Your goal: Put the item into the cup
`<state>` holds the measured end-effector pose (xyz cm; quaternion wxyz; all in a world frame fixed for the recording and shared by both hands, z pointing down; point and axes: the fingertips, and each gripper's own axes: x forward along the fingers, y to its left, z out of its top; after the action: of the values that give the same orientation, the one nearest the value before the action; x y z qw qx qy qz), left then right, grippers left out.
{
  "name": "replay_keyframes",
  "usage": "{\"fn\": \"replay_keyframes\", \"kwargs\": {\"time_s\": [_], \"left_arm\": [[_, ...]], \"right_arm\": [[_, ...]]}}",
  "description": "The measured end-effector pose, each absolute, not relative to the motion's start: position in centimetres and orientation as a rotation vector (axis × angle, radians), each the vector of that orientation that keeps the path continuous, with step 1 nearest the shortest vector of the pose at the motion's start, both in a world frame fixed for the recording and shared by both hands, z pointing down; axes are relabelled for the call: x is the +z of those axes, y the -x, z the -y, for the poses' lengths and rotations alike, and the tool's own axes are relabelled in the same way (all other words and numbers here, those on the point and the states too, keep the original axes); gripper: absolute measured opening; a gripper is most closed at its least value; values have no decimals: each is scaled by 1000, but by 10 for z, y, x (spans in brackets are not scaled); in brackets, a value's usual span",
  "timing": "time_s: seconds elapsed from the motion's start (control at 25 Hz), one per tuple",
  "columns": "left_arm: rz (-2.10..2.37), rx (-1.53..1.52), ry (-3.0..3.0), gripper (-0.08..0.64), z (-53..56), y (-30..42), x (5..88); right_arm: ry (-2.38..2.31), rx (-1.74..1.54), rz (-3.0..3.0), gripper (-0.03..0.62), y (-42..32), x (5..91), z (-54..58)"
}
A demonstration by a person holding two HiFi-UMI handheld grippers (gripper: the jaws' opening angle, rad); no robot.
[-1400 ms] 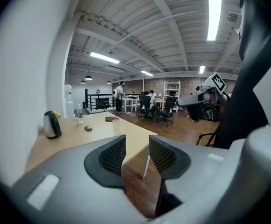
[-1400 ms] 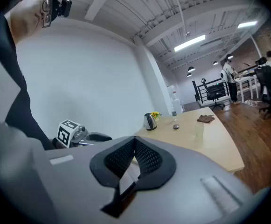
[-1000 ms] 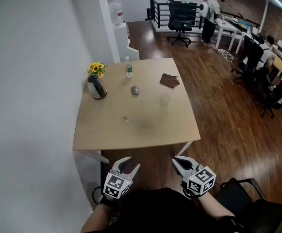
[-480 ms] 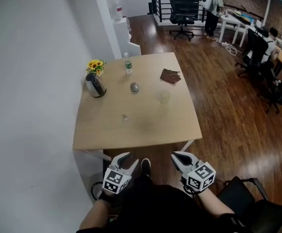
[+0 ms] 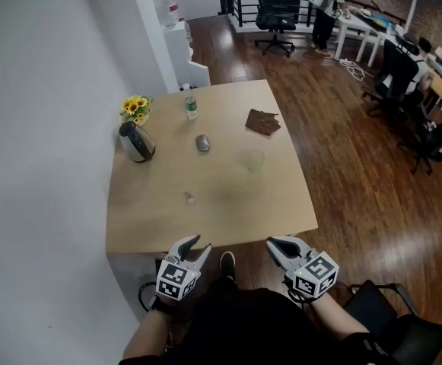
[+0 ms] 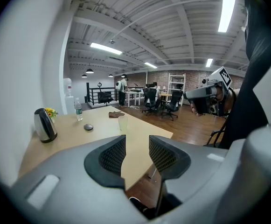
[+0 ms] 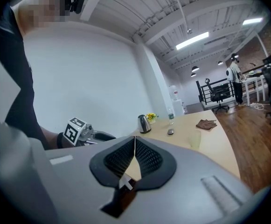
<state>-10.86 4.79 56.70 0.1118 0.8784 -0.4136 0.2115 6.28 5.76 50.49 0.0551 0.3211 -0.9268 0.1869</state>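
Head view: left gripper [image 5: 198, 246] and right gripper [image 5: 275, 243] hang just short of the wooden table [image 5: 152, 230].
Left jaws are spread with nothing between them; right jaws are pressed together, empty. A kettle [image 5: 135, 141] stands far left. The clear cup [image 5: 253, 160] stands upright, and the small pale item [image 5: 189, 198] lies on the tabletop to its left, well apart.

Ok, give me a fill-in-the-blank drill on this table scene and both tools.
On the left tool, the jaws stand ____. On the right tool, the jaws are pressed ____. The yellow flowers stand beside the ____. The clear cup stands ____ on the table.
Missing words: apart; together; kettle; upright.
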Motion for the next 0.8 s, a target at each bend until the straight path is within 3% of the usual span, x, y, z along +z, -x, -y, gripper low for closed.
{"fn": "replay_keyframes", "kwargs": {"time_s": [0.8], "left_arm": [[1138, 680, -2571, 150, 157, 203, 595]], "right_arm": [[-998, 649, 2748, 17, 33, 511, 148]]}}
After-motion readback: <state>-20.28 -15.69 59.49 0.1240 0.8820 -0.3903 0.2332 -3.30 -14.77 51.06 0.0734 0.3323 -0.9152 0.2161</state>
